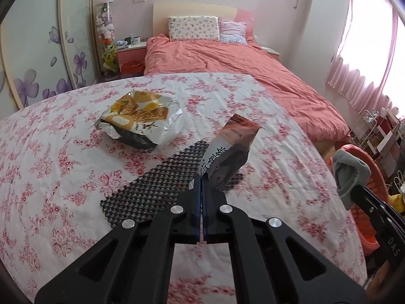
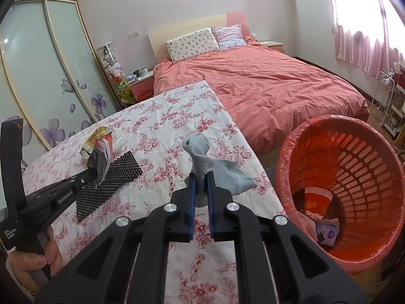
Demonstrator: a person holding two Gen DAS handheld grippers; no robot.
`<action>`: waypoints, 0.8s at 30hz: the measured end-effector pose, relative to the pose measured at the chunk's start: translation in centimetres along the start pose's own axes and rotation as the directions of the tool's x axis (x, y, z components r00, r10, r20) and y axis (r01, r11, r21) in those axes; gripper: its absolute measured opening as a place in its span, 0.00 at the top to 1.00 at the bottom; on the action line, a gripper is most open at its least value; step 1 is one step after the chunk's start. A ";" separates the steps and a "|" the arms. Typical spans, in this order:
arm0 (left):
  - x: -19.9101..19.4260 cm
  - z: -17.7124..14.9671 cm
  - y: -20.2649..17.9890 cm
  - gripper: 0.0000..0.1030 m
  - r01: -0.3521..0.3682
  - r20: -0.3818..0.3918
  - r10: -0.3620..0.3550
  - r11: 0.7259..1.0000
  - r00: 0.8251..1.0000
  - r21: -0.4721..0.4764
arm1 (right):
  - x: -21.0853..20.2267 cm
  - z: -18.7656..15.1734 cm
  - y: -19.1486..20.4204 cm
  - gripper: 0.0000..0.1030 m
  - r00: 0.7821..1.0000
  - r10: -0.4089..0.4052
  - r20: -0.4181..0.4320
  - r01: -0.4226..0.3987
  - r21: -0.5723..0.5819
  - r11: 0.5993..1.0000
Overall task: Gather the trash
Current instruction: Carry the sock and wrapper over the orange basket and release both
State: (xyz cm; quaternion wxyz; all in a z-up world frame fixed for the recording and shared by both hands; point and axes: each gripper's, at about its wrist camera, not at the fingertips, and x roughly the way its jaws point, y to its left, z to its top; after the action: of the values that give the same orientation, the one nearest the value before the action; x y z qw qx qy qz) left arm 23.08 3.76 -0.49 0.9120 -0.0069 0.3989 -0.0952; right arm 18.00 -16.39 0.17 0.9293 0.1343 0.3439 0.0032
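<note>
Trash partly collected, by my reading. Orange basket (image 2: pixel 374 157) beside the table already holds a red paper cup (image 2: pixel 317 197) and some small wrappers at its bottom. Two pieces are in my grips, lifted off the cloth, not yet dropped in. One piece is left lying: the yellow cracker bag (image 1: pixel 139 119), torn open, flat on the flowered tablecloth (image 1: pixel 63 152), well apart from both grippers.

My left gripper (image 1: pixel 201 179): jaws pressed together, pinching the lower edge of a brown snack wrapper (image 1: pixel 227 157). Wrapper stands up and tilts away from me, above the black mesh mat (image 1: pixel 162 185) and clear of the cloth.

My right gripper (image 2: pixel 201 179): jaws nearly together, clamped on a grey sock (image 2: pixel 207 162). Sock bunches up between the blue pads, one end sticking up, the other flopping out to the right toward the basket. It hangs over the table's near right edge, near the basket rim but not yet over the opening.

Left to do, as I judge it: carry both over the basket, release, then return for the cracker bag.
</note>
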 end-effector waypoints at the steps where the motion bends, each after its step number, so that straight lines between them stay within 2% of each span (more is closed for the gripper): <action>1: -0.1 -0.1 -0.2 1.00 0.006 0.002 -0.006 1.000 1.000 0.002 | -0.4 0.0 -0.2 0.91 1.000 -0.001 0.004 0.001 0.002 1.000; 11: -2.5 -0.1 -4.6 1.00 0.121 0.039 -0.123 0.992 0.992 0.046 | -3.8 -0.1 -3.6 0.91 0.998 -0.033 0.050 0.031 0.036 0.999; 17: -3.2 -0.3 -8.3 1.00 0.202 0.043 -0.206 0.976 0.978 0.087 | -5.8 -0.3 -7.1 0.91 0.993 -0.085 0.078 0.078 0.086 0.993; 24: -3.3 -0.8 -13.0 1.00 0.297 0.025 -0.303 0.946 0.953 0.130 | -7.6 -0.8 -11.3 0.91 0.983 -0.150 0.101 0.134 0.151 0.979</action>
State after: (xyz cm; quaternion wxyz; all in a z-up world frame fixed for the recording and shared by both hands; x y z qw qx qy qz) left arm 18.15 -8.39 2.54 0.8942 -0.0126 0.3661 -0.2575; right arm 10.74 -27.89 1.61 0.9329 0.1756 0.2994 -0.0956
